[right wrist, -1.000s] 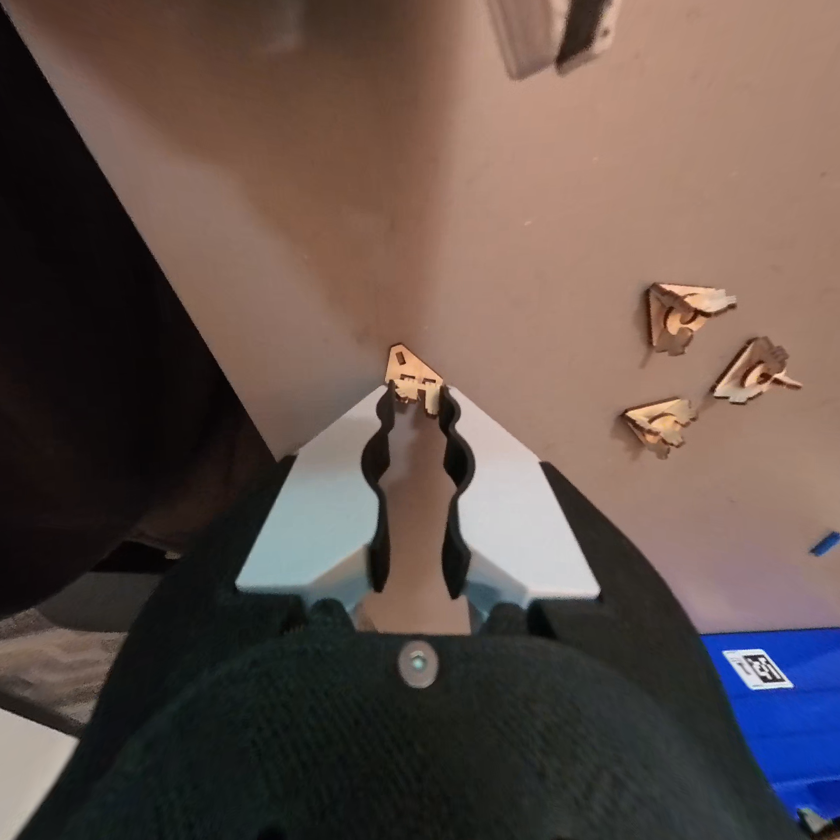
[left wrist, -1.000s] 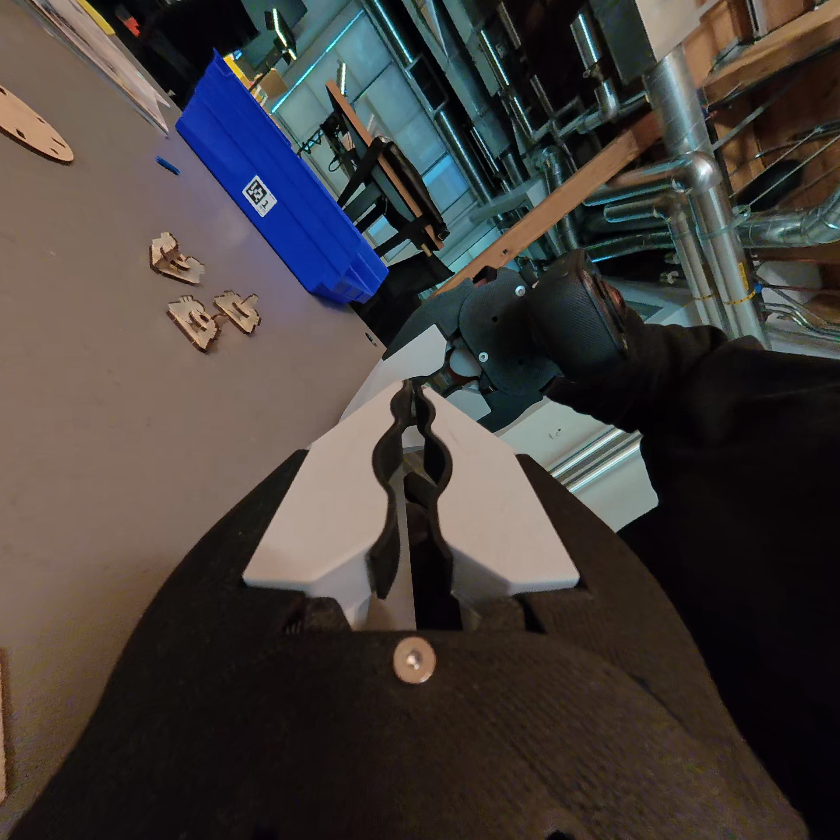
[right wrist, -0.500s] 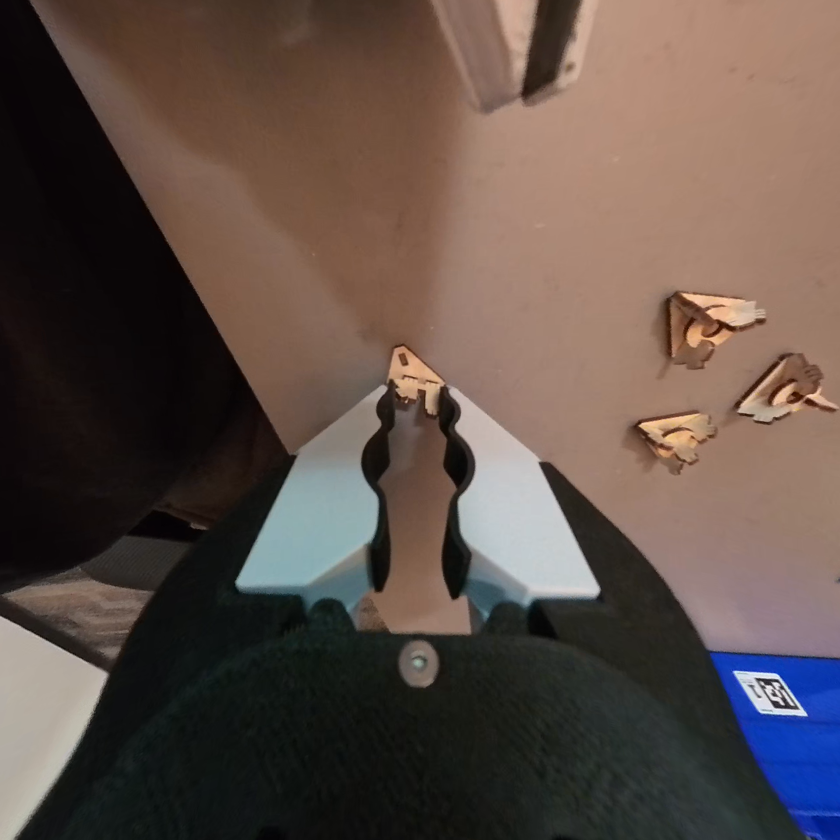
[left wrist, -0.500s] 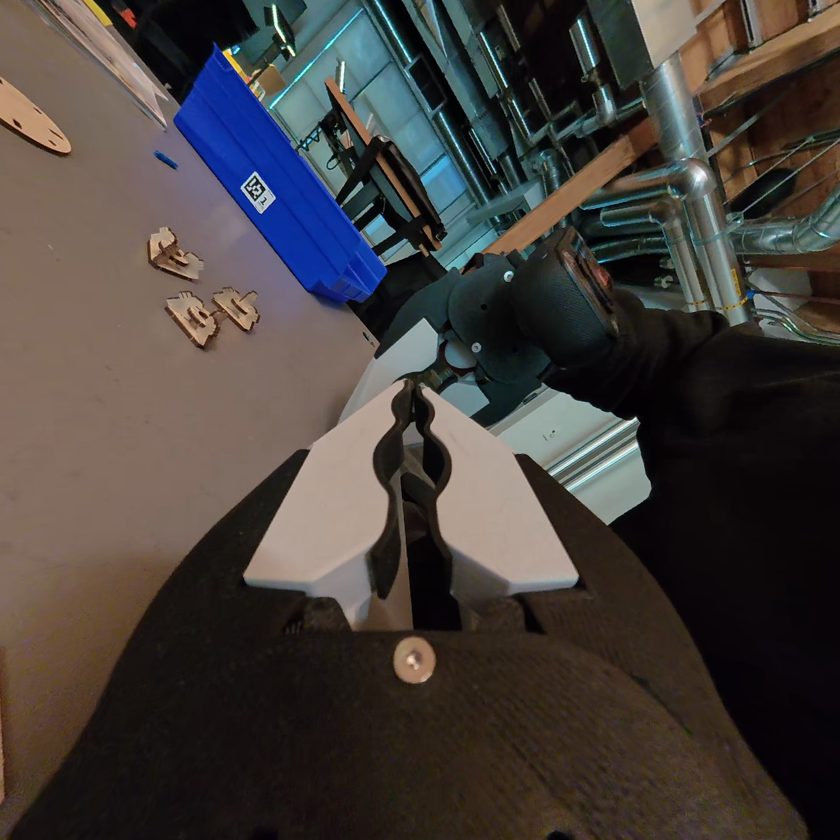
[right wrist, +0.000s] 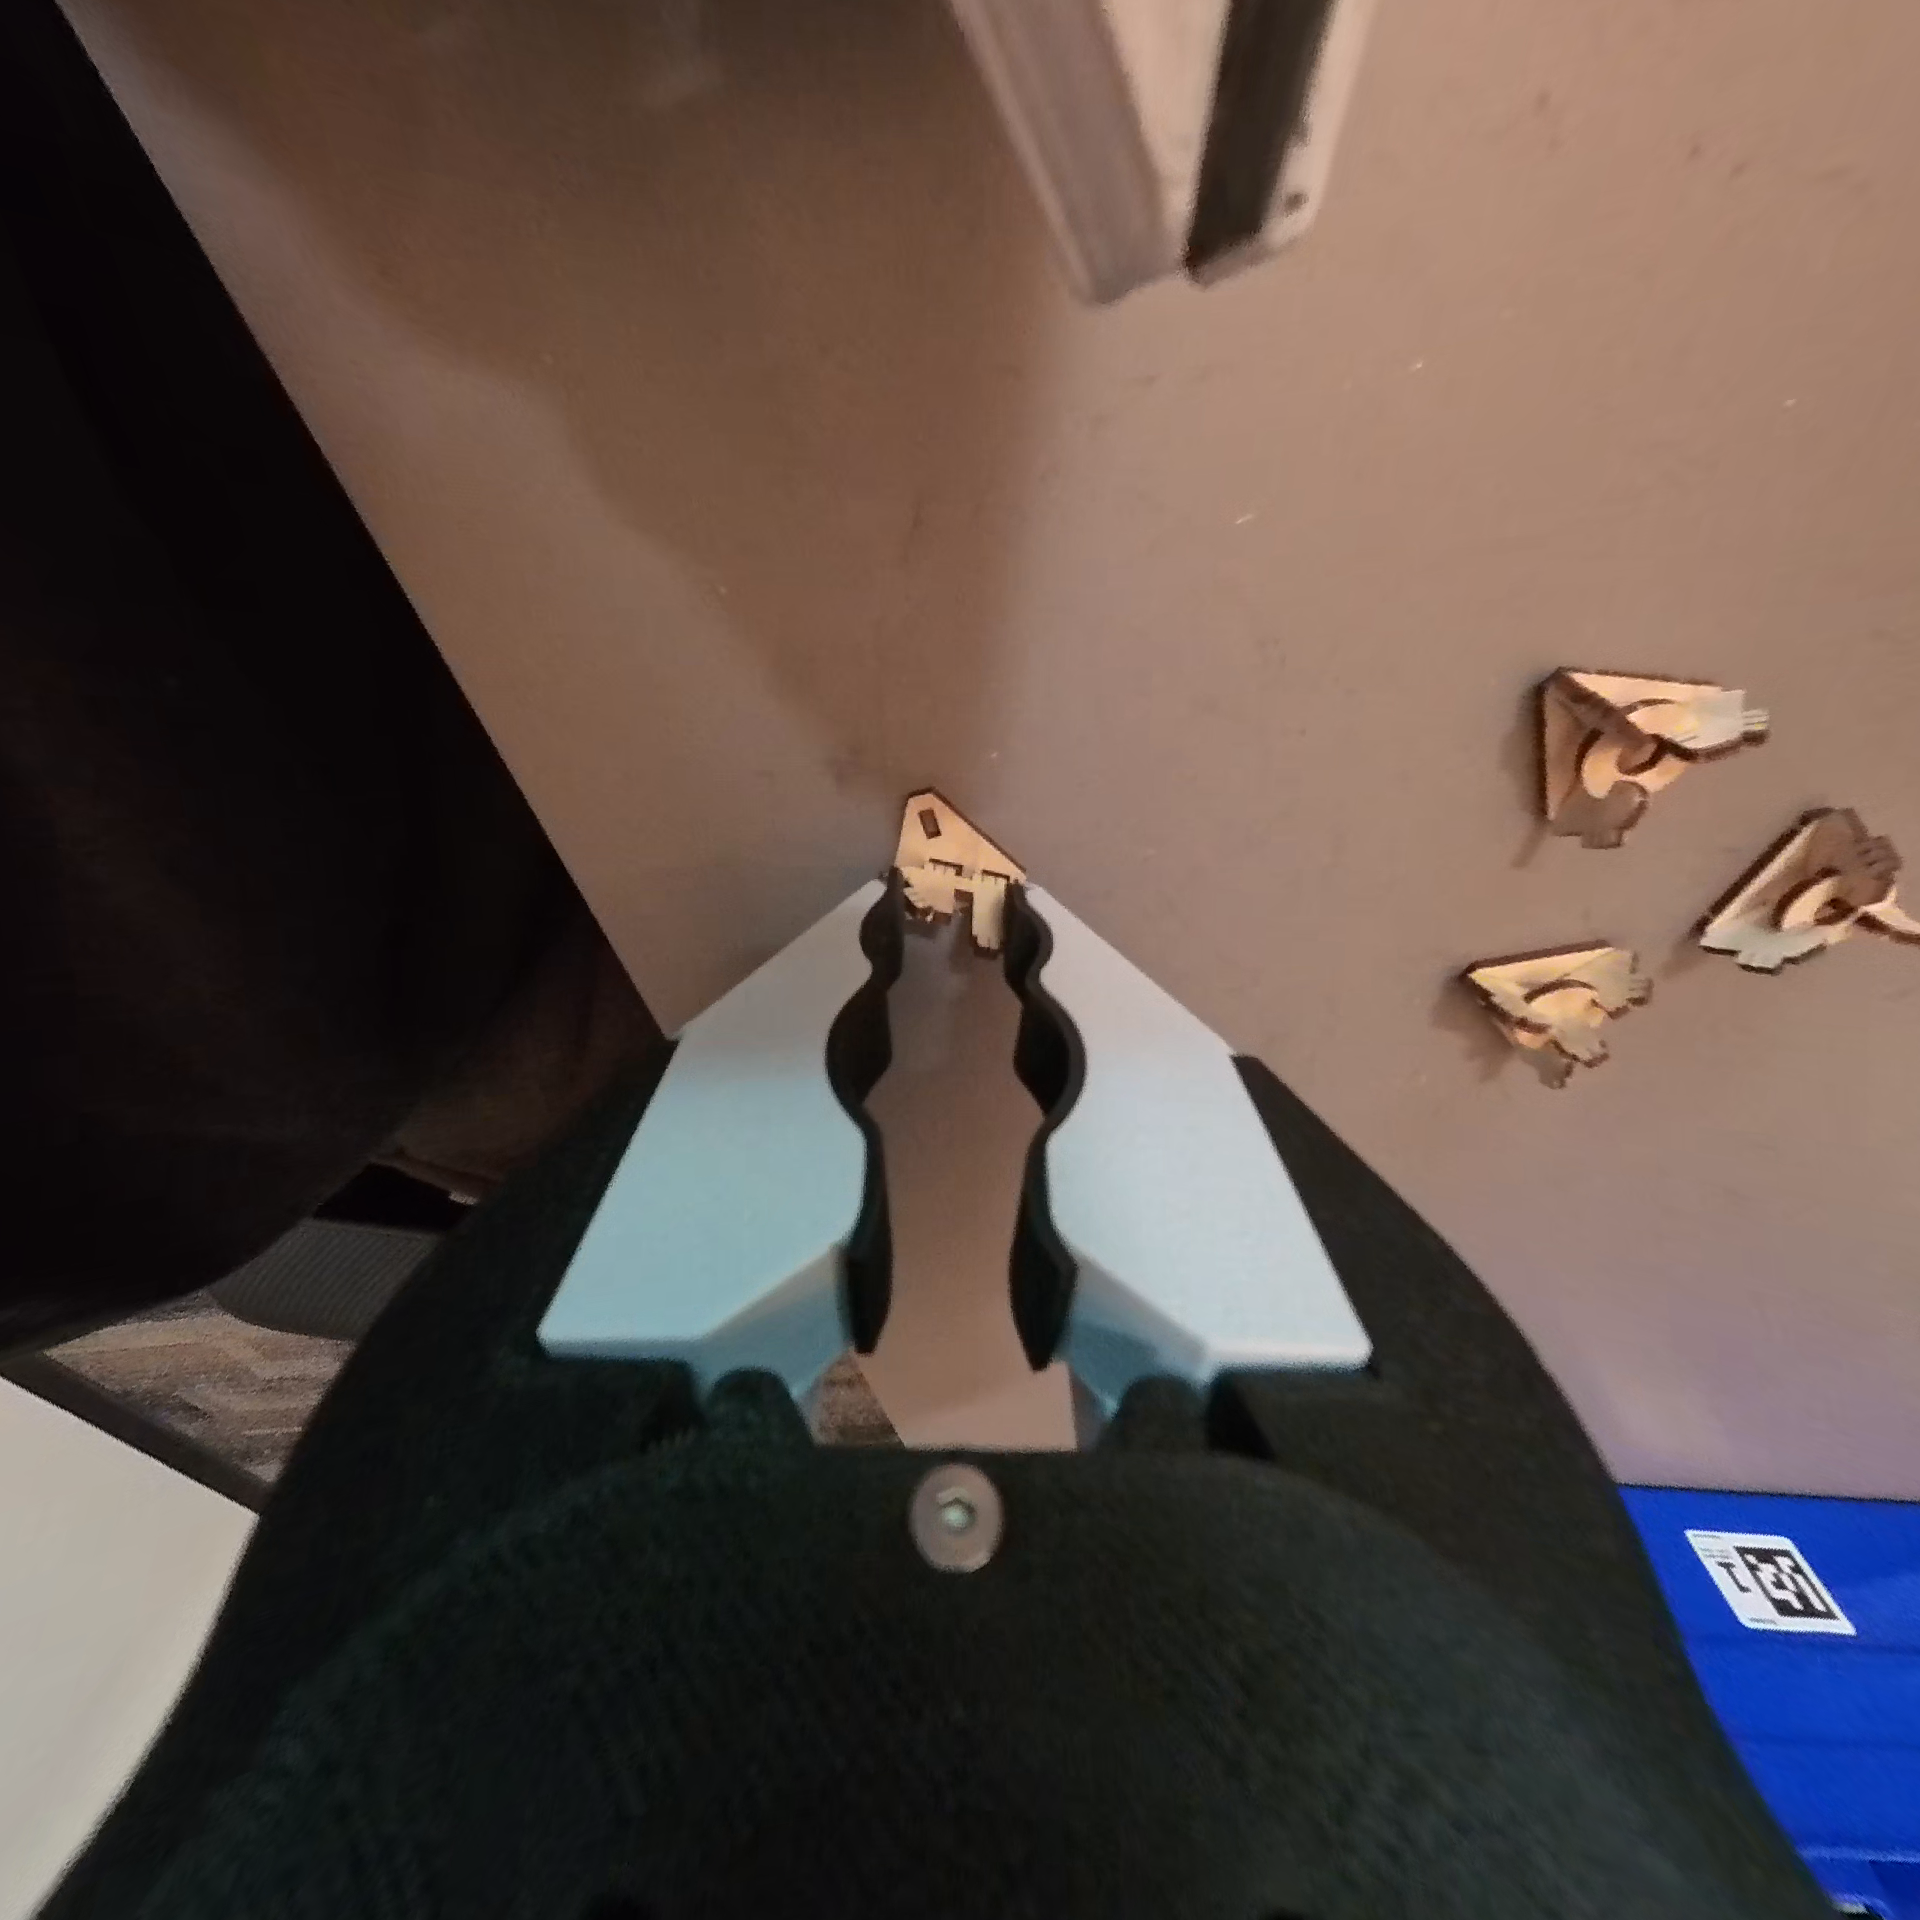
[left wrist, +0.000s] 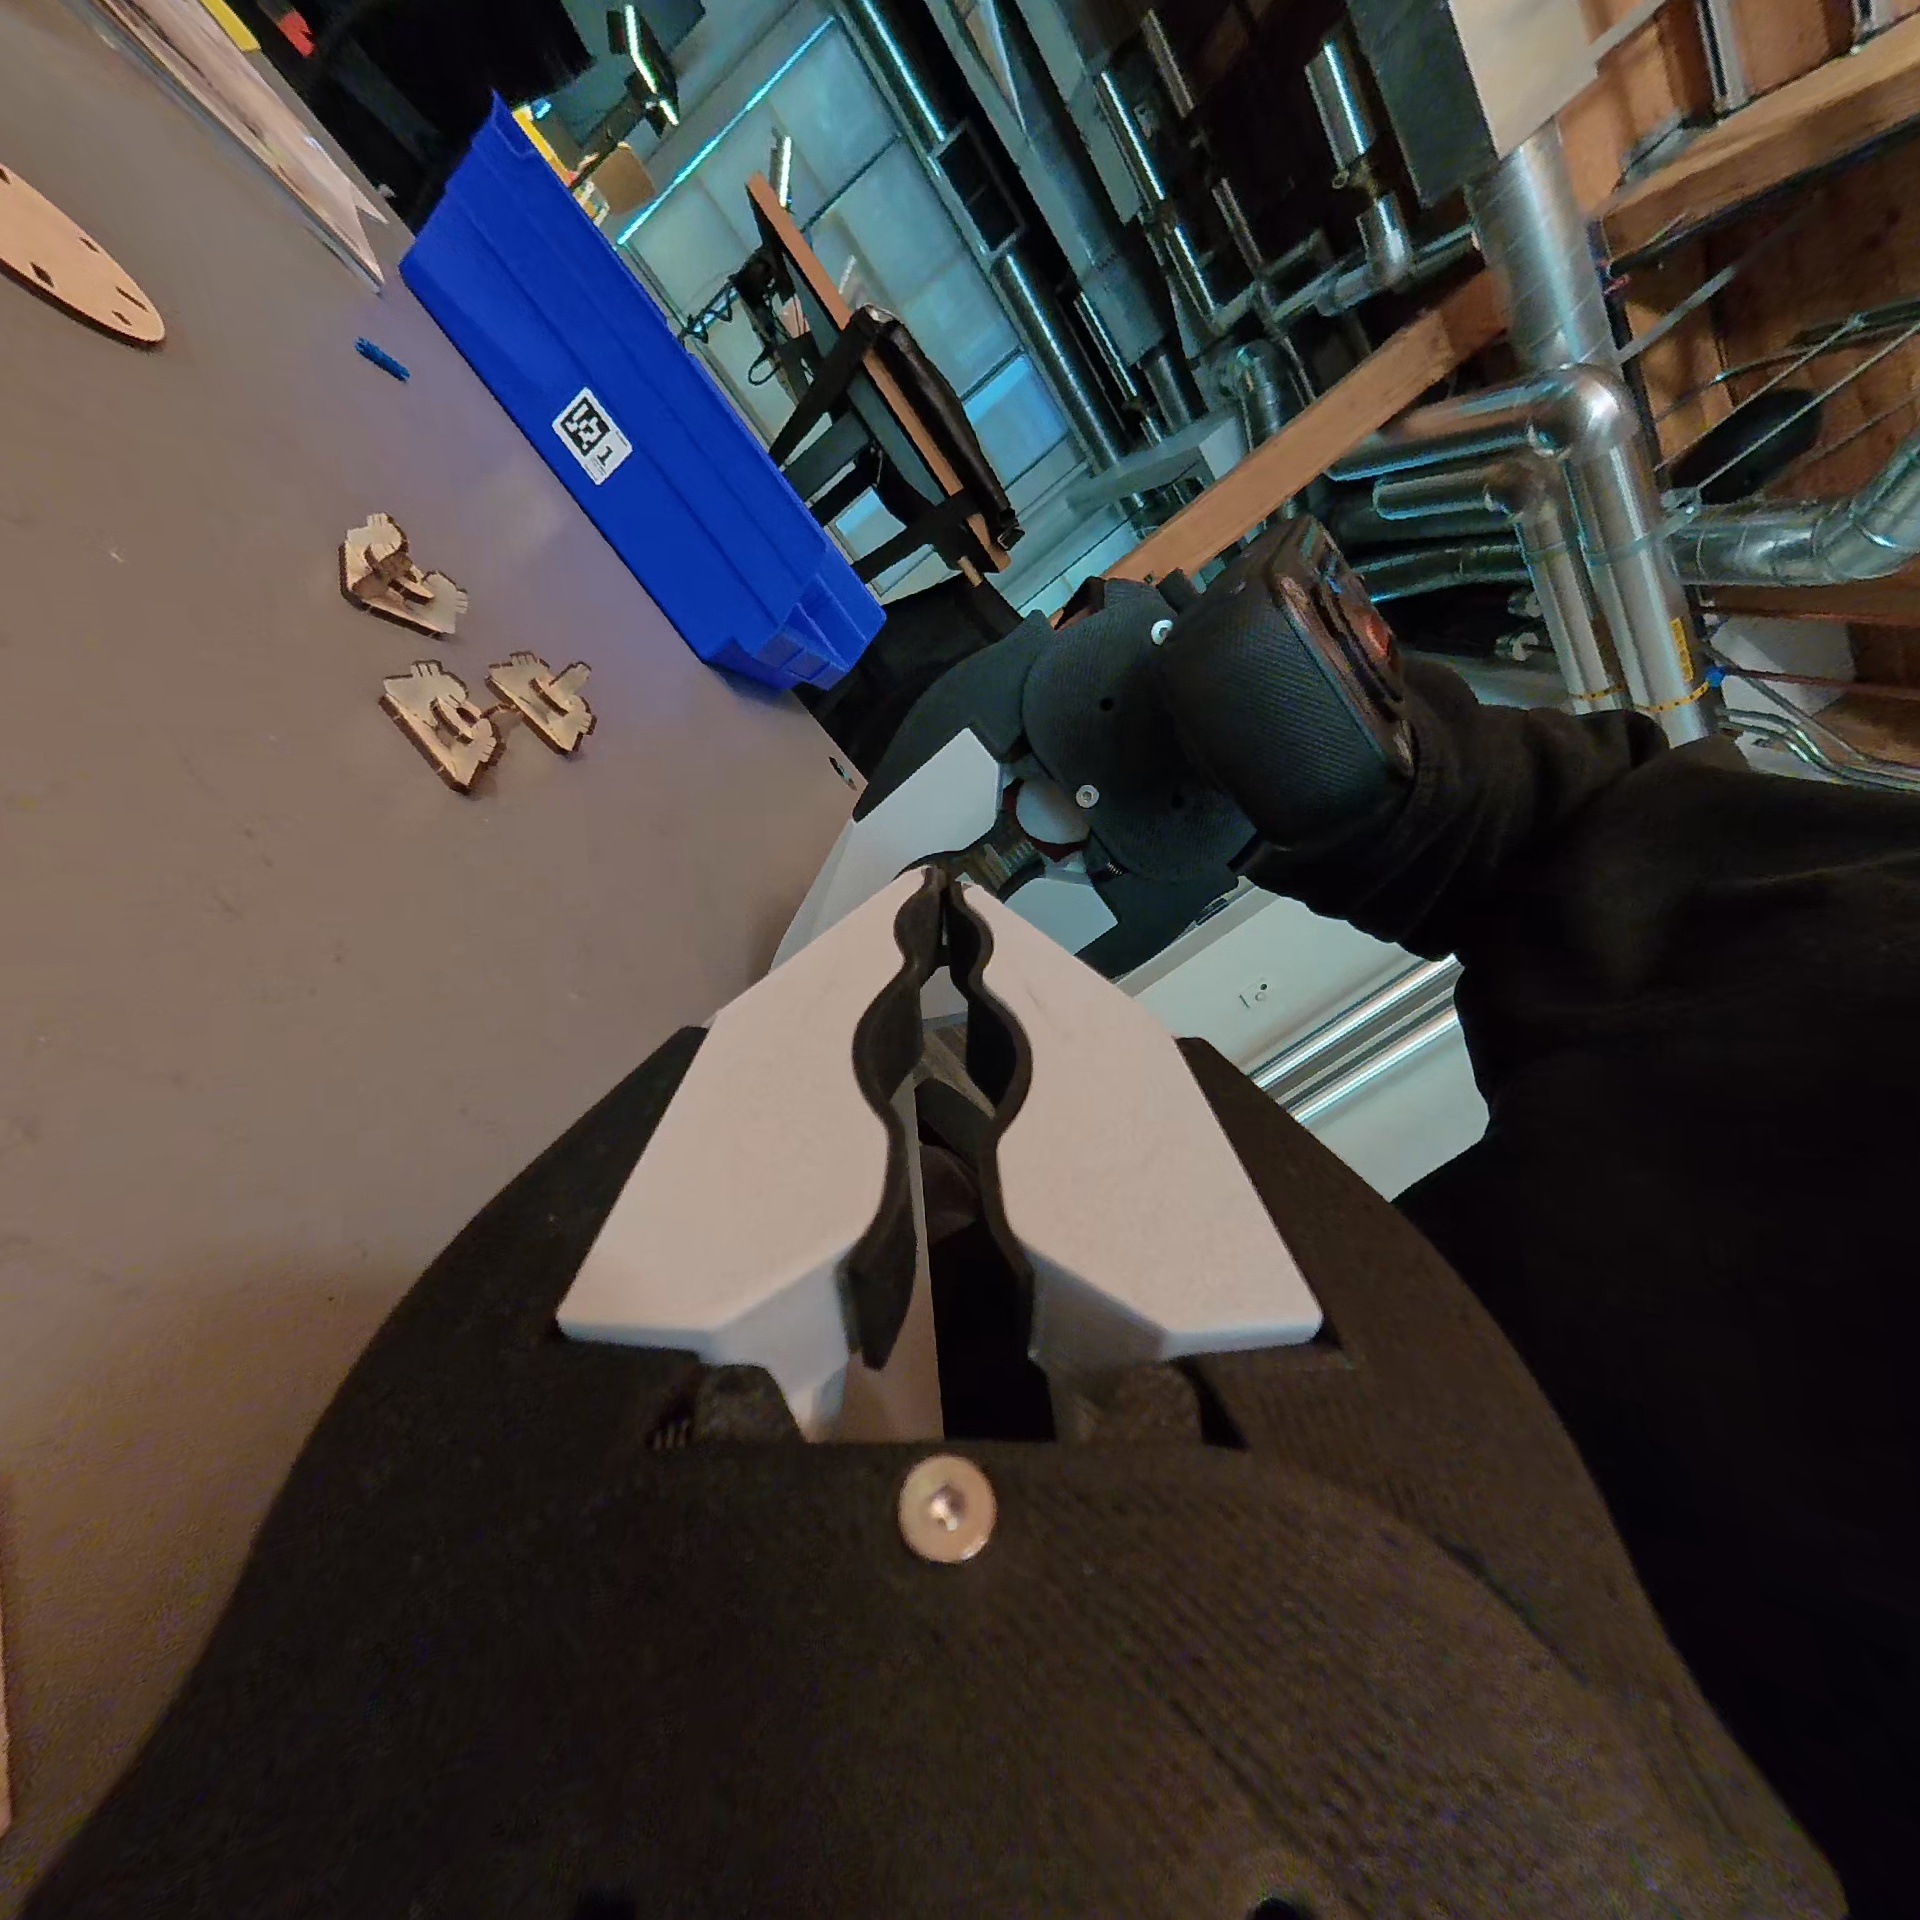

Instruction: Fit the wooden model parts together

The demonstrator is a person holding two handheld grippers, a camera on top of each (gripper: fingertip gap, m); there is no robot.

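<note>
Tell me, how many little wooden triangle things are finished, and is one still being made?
Three small wooden pieces already lie put together on the table. A fourth wooden piece is clamped between the right gripper fingertips, above the table. The left gripper is shut and holds nothing. How many remain can't be told.

Workshop: exposed ducts (left wrist: 1558, 436), blue bin (left wrist: 623, 436), timber beams (left wrist: 1340, 436)

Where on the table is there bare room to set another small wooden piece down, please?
The widest bare stretch of table lies between the held wooden piece, clamped in the right gripper, and the three wooden assemblies. It is crowded around those three, with the blue bin just beyond. The left gripper, shut, reaches in over the table from the opposite side.
</note>
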